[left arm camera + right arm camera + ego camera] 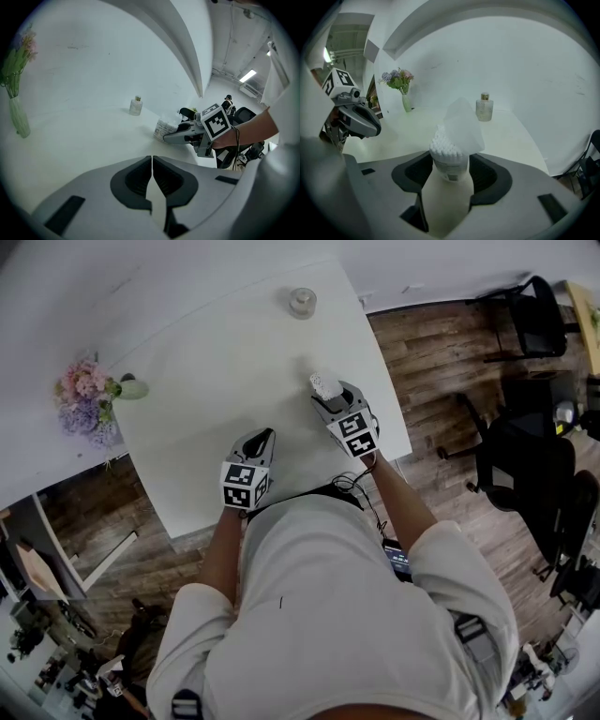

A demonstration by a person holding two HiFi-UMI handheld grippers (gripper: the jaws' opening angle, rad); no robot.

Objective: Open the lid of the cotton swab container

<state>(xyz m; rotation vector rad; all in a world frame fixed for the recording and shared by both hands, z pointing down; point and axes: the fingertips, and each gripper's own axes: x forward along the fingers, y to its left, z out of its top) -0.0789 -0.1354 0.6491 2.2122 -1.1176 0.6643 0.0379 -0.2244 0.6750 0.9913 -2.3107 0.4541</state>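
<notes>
Overhead, two hand-held tools reach over a white desk (225, 362). Right tool (450, 160): jaws spread wide, one on either side of the cotton swab container (451, 172), which stands between them near the jaw tips; no squeeze on its wall is visible. The container's translucent lid (461, 123) is swung up and open on the side away from the tool, leaning toward that tool's right and exposing the packed white swab heads (444, 146). Left tool (152, 161): jaws pressed together along their inner edges, nothing between them. It lies well to the left of the right tool and slightly behind it, its tips pointing across bare desk. Far ahead of the right tool, near the desk's far edge, stands a small clear bottle (484, 108) with a cap. Ahead and to the left of the left tool, at the desk's corner, stands a slim vase of pink and purple flowers (89, 399).
</notes>
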